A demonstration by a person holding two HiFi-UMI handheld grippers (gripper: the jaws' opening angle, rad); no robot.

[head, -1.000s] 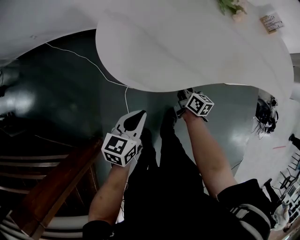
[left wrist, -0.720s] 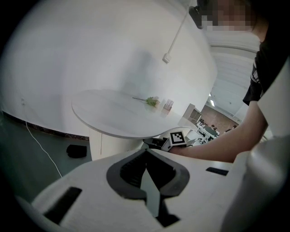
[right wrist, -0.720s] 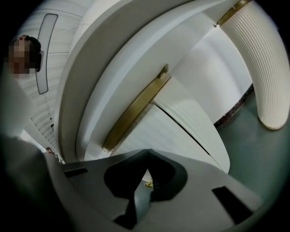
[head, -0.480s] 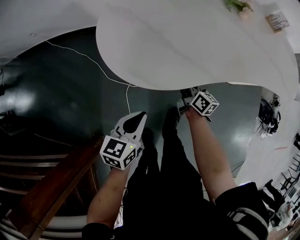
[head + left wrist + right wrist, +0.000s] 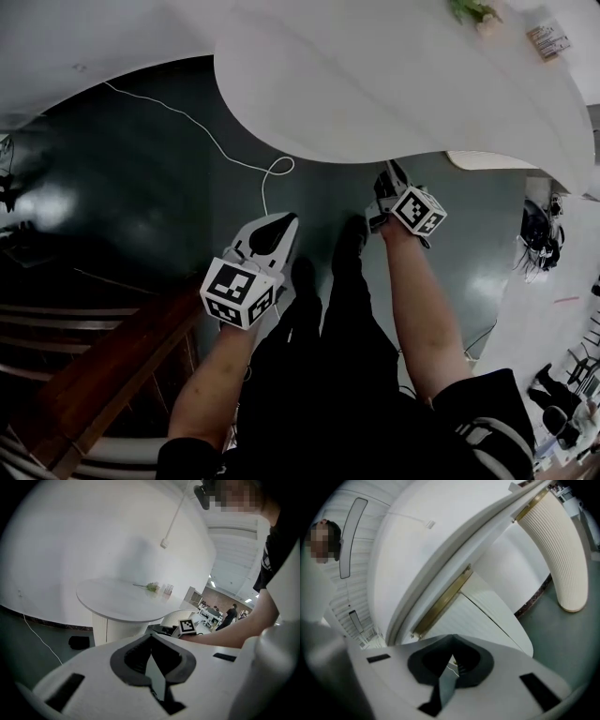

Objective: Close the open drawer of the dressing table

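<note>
The white dressing table fills the top of the head view, and its curved edge runs just beyond both grippers. In the right gripper view a ribbed white drawer front with a long brass handle sits under the tabletop, close ahead of my right gripper. I cannot tell how far out the drawer stands. My right gripper is shut and empty just off the table's edge. My left gripper hangs shut and empty over the dark floor, apart from the table.
A white cable loops across the dark floor. A brown wooden piece of furniture stands at the lower left. Flowers and a card lie on the tabletop. A ribbed table leg curves down at the right. The person's shoes are between the grippers.
The table's edge has drawn away from both grippers. The right gripper, earlier tucked under the edge, now shows clear of it. The cable loop has come into view.
</note>
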